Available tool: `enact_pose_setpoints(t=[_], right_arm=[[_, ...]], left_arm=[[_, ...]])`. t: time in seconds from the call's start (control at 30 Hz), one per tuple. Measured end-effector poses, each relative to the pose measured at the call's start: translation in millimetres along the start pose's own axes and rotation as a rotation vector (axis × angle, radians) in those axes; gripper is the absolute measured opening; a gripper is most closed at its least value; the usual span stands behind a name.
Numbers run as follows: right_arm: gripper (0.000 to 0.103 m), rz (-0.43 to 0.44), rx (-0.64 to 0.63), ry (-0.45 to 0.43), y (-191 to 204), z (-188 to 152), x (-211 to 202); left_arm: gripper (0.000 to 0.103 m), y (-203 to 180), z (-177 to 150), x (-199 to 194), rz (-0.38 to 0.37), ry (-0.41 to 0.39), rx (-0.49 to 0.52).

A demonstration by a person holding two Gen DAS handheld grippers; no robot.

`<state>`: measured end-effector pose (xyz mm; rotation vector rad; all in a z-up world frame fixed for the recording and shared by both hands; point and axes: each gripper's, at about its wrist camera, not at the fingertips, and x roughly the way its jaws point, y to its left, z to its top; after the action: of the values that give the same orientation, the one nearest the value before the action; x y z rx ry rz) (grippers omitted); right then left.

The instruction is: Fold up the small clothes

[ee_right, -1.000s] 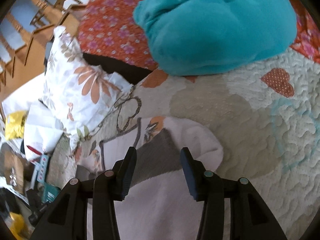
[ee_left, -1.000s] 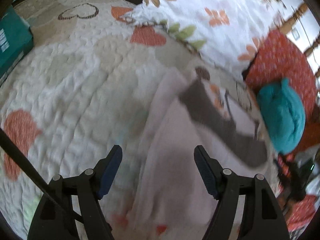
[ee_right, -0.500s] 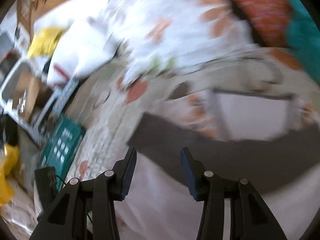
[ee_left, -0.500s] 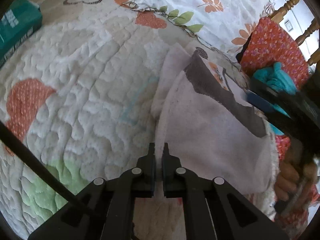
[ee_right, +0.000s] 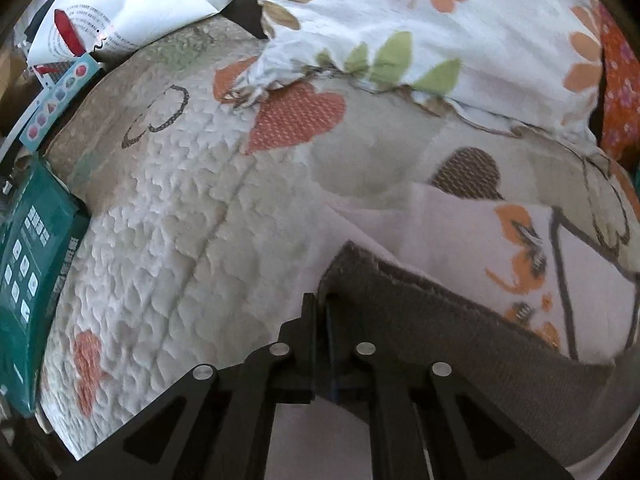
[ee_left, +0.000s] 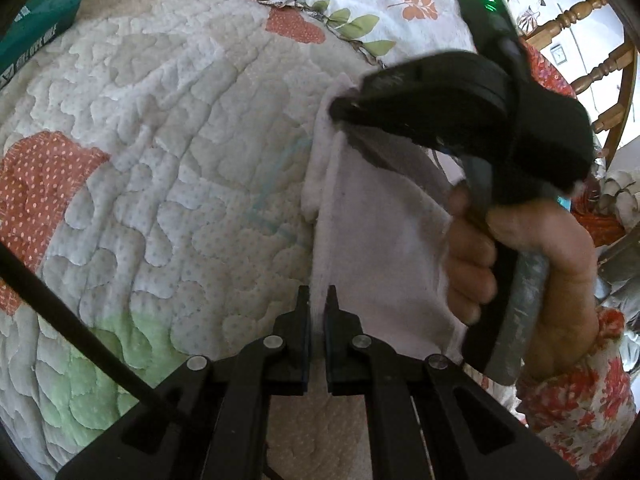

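A small white cloth (ee_left: 376,232) with a grey band and orange print lies on the quilted bedspread (ee_left: 160,152). My left gripper (ee_left: 317,300) is shut on its near white edge. The right gripper (ee_left: 340,110) shows in the left wrist view, held by a hand, pinching the far corner of the cloth. In the right wrist view my right gripper (ee_right: 320,304) is shut on the grey band (ee_right: 440,320) at its corner; the orange print (ee_right: 524,248) lies beyond.
A floral pillow (ee_right: 440,32) lies at the head of the bed. A green box (ee_right: 28,272) sits at the left edge of the bed, also in the left wrist view (ee_left: 36,28). An orange flowered cushion (ee_right: 620,92) is at far right. Wooden chair rails (ee_left: 580,12) stand behind.
Both grippers were open a second ago. The left shut on the cloth's near edge half a second ago; the right swung left and has now shut on the grey band's corner.
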<state>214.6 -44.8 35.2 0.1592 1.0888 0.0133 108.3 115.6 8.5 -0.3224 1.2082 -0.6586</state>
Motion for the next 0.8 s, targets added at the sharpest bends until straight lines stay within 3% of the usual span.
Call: enact_pose_setpoints(t=[0.1,0.17,0.23,0.33,0.43,0.57,0.8], right_arm=[[0.012,-0.002,-0.028,0.011,5.9,6.6,8.0],[0.012,0.048,0.021,-0.024,-1.4,8.5,-8.1],[0.025,0.11,0.079,-0.059,-12.7,4.3,-31.8],[0.03,0.111,0.098,-0.112,-34.6,-15.8,-71.5],[0.03,0.071,0.102,-0.124,-73.6,-56.1,-104.8],[0.03,-0.072,0.167,-0.123,-151.4,-128.6,-137.9],[0.028,-0.28,0.518,-0.035,-310.9,-257.9,-167.7]], left_arm=[[0.009,2.6,-0.4,-4.4,0.007,-0.001,-0.003],[0.02,5.5,-1.4,-10.5,0.024,-0.02,-0.014],[0.031,8.0,-1.6,-19.0,0.043,-0.049,-0.016],[0.047,12.3,-2.9,-33.0,0.076,-0.107,-0.031],[0.054,15.4,-4.9,-46.3,0.084,-0.156,-0.051],[0.057,9.3,-11.9,-56.4,0.1,-0.184,-0.039],[0.058,-27.0,-18.7,-59.0,0.123,-0.238,0.039]])
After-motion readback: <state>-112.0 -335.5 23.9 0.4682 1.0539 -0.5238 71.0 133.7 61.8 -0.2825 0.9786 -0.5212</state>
